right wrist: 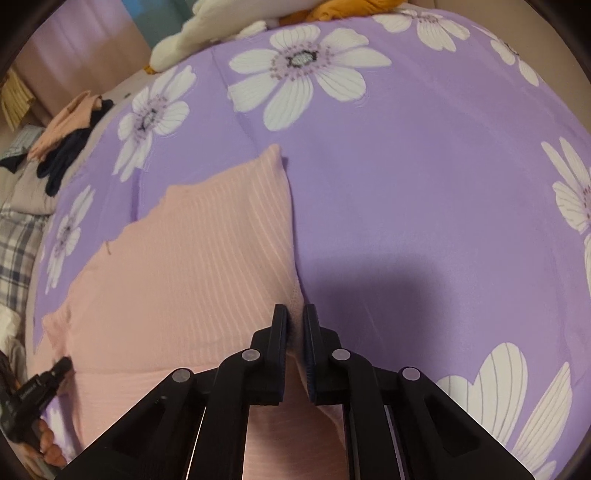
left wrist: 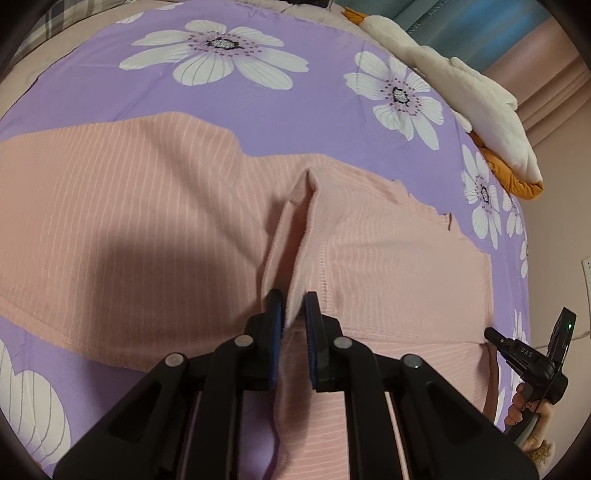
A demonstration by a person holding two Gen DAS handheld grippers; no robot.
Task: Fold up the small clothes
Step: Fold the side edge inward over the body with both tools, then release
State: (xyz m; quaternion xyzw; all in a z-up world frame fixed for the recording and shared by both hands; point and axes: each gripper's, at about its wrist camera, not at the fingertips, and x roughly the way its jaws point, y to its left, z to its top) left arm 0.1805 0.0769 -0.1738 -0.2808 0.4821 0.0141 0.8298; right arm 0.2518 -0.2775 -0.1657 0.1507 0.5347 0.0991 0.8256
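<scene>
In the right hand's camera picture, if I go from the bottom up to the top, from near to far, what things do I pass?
right gripper → pink striped garment → purple flowered bedsheet → white plush toy

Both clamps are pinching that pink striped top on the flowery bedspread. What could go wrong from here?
1. Each grip is small: the left gripper and right gripper pinch only narrow edges of the pink top, so fabric might slip out.
2. The raised ridge could crease the fold.
</scene>
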